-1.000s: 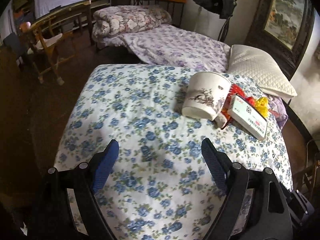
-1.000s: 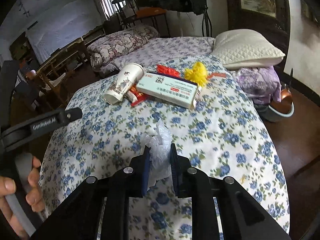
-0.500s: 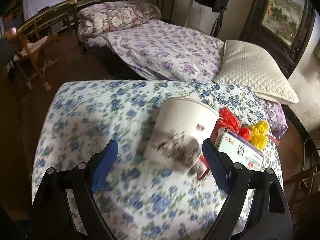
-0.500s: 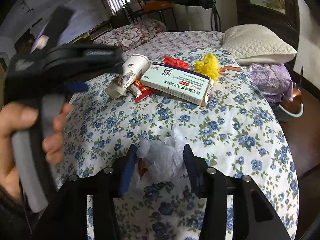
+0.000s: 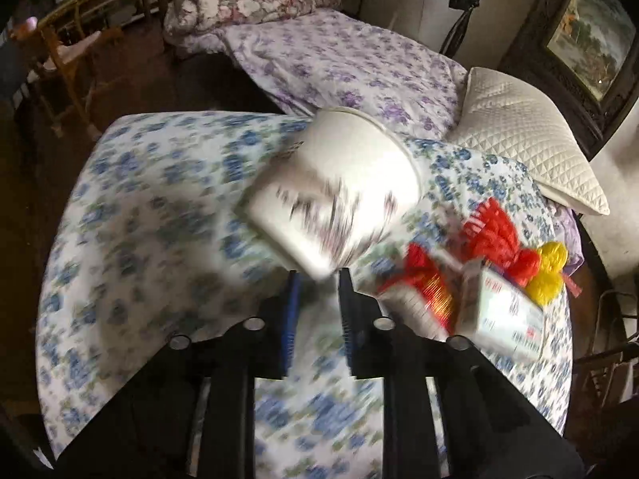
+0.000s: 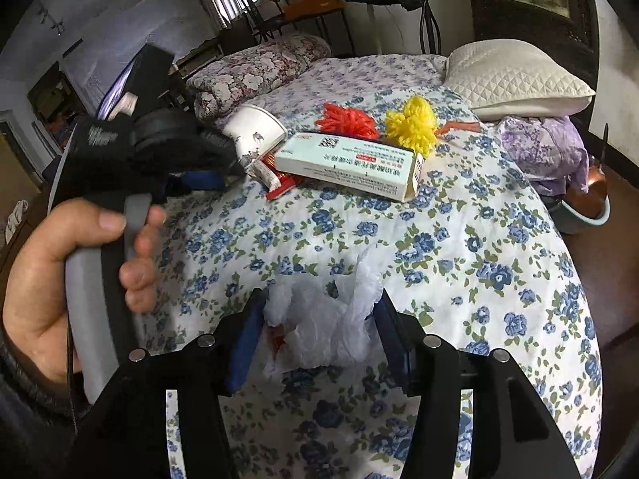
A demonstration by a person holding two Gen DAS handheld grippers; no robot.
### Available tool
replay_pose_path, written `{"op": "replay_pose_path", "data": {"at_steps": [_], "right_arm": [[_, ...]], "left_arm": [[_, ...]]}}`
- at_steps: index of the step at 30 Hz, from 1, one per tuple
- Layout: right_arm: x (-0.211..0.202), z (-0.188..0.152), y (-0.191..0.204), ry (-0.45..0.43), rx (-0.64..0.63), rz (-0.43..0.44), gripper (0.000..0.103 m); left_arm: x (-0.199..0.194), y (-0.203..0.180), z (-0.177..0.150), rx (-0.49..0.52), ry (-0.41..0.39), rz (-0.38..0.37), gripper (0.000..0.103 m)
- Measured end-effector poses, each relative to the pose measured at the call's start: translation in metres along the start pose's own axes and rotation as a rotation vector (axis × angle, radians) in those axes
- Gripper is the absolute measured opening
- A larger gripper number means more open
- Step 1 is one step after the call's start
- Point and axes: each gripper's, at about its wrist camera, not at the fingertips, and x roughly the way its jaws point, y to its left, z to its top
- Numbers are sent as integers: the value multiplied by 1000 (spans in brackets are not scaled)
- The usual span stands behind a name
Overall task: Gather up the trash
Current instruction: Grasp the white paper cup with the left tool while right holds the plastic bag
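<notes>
A white paper cup (image 5: pixel 339 187) with a dark print lies on its side on the blue-flowered table. My left gripper (image 5: pixel 317 283) is shut on the cup's bottom end; the view is motion-blurred. The cup also shows in the right wrist view (image 6: pixel 255 131), with the left gripper (image 6: pixel 223 167) at it. My right gripper (image 6: pixel 319 311) is open around a crumpled white plastic bag (image 6: pixel 327 319) lying on the cloth. A red wrapper (image 5: pixel 423 291), a medicine box (image 6: pixel 351 163), a red pom-pom (image 6: pixel 347 117) and a yellow pom-pom (image 6: pixel 415 121) lie beside the cup.
A white quilted pillow (image 6: pixel 515 76) and a purple-flowered bed (image 5: pixel 347 64) lie behind the table. A wooden chair (image 5: pixel 68 60) stands at the left. A bowl (image 6: pixel 587 211) sits on the floor at the right, below the table edge.
My left gripper moved forward to the cup and closed on its bottom end. My right gripper opened and let go of the white bag, which now lies spread between its fingers.
</notes>
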Motion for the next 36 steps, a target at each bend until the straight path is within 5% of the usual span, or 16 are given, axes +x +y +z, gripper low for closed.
{"op": "replay_pose_path", "data": {"at_steps": [7, 10, 12, 13, 16, 24, 30, 36], "right_arm": [[-4, -4, -4, -4, 13, -6, 55], [-5, -4, -8, -6, 27, 5, 56], [-6, -4, -10, -14, 31, 6, 63], [-6, -3, -13, -21, 37, 6, 70], [-9, 0, -19, -42, 51, 18, 80], [-11, 10, -36, -57, 86, 89, 82], [-14, 51, -37, -70, -62, 58, 82], [-32, 51, -47, -141, 44, 75, 87]], "left_arm": [[-44, 39, -31, -12, 12, -23, 12], [-62, 44, -25, -11, -22, 5, 21], [-70, 42, -14, -37, -49, 25, 85], [-77, 39, -7, -64, -100, 45, 93], [-84, 16, 17, -60, -208, 103, 96], [-29, -45, 63, 14, -132, 274, 96], [0, -39, 84, -8, -99, 260, 96], [36, -27, 85, -53, -13, 264, 97]]}}
